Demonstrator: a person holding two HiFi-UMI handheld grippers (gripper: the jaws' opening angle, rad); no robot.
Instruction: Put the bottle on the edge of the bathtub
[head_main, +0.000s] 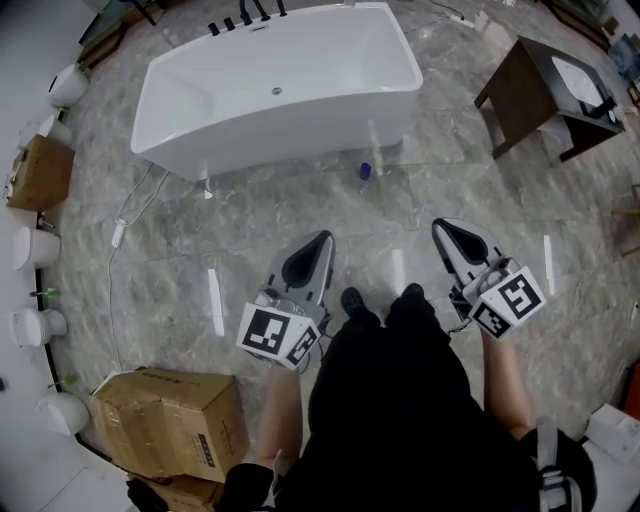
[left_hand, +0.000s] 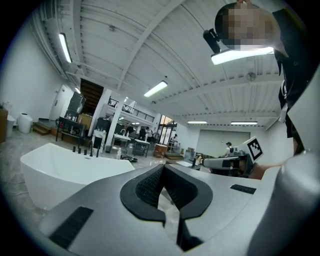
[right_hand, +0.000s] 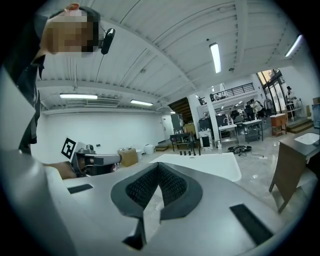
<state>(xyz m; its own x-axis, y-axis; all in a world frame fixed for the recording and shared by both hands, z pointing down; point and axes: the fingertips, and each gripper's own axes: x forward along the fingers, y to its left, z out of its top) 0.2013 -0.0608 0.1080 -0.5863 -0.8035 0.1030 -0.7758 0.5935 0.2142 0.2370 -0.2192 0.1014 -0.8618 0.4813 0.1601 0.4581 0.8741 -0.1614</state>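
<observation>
Purple marks the small bottle (head_main: 365, 171), which rests on the grey marble floor (head_main: 250, 230) just beside the near wall of the white bathtub (head_main: 200, 120), not on its edge. It is too small to tell whether it stands or lies. The left hand-held gripper (head_main: 322, 240) and the right hand-held gripper (head_main: 440, 228) are both clenched on nothing, jaw tips meeting. Both are held out in front of the person, well apart from the bottle and pointing roughly level toward the tub, which looks more like a carrying posture than a reach. Taking the bottle would, I judge, call for parted jaws brought low beside the tub wall.
</observation>
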